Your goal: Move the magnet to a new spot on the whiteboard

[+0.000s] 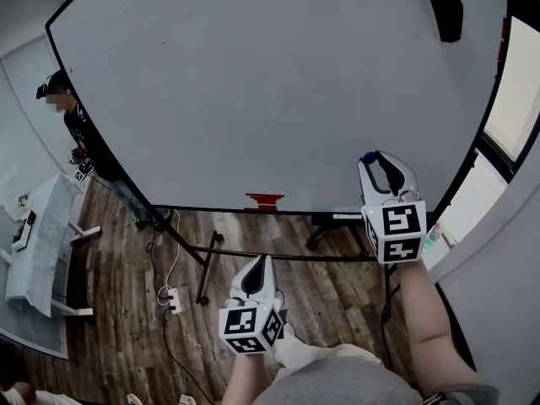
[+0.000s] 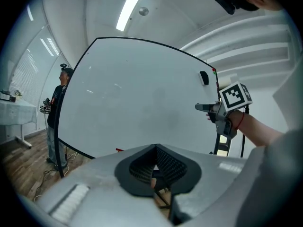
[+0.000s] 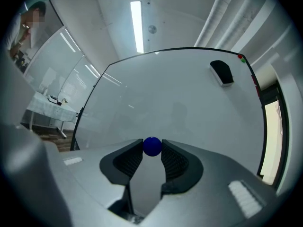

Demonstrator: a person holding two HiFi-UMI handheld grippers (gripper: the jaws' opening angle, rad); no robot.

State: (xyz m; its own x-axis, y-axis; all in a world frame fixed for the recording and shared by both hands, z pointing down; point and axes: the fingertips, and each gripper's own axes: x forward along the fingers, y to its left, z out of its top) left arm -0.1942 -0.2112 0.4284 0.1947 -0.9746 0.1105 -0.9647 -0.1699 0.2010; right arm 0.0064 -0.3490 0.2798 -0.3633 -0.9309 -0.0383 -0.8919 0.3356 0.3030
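While our right gripper point(image 1: 375, 159) jaws pinch the blue magnet point(image 3: 152, 146) near the whiteboard's point(image 1: 253, 83) lower right corner, our left gripper point(image 1: 260, 264) jaws sit closed, empty.

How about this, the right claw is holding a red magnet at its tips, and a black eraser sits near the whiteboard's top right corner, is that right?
Not quite. The magnet held at the tips of the right claw is blue, not red; the right gripper view shows it. The black eraser does sit near the top right corner of the whiteboard.
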